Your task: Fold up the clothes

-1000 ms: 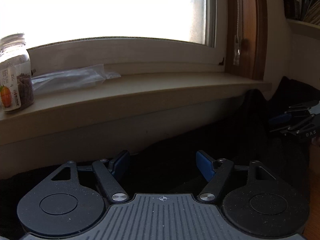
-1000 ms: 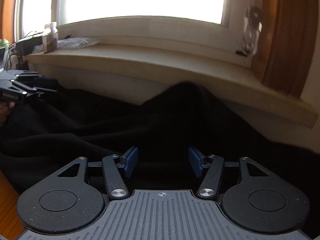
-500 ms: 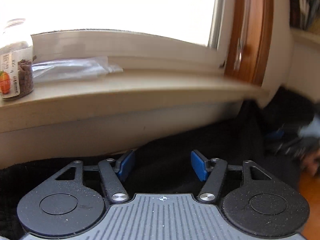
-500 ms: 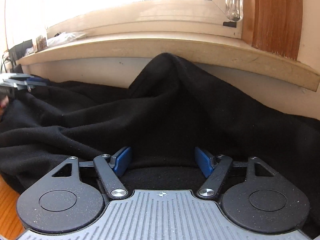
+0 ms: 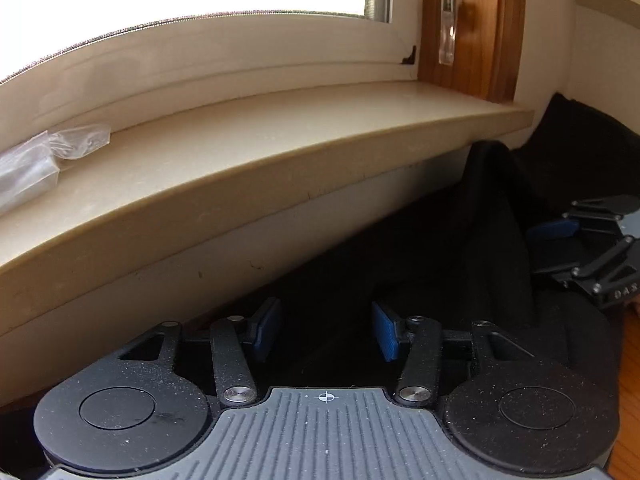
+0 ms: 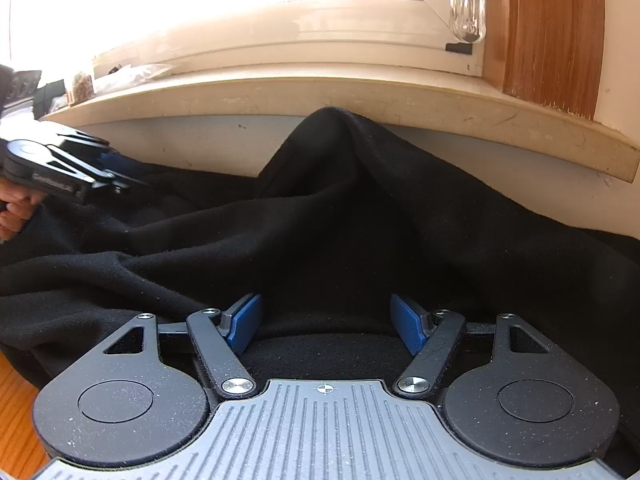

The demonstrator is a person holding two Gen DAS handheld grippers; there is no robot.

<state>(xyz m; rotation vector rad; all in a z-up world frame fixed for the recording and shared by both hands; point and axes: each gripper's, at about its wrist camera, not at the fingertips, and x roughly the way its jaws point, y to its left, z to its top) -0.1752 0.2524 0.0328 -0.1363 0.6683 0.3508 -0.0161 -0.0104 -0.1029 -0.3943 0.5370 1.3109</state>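
Left gripper jaws apart, just been closing, black garment between blue pads, contact hard to judge in shadow; garment heaped below window sill, one fold peaked against wall; right gripper jaws apart over cloth, not clamped

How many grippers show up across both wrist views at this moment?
2. The left gripper hovers over the black garment below the windowsill; the right gripper sits further right on that cloth. Each also appears in the other's view.
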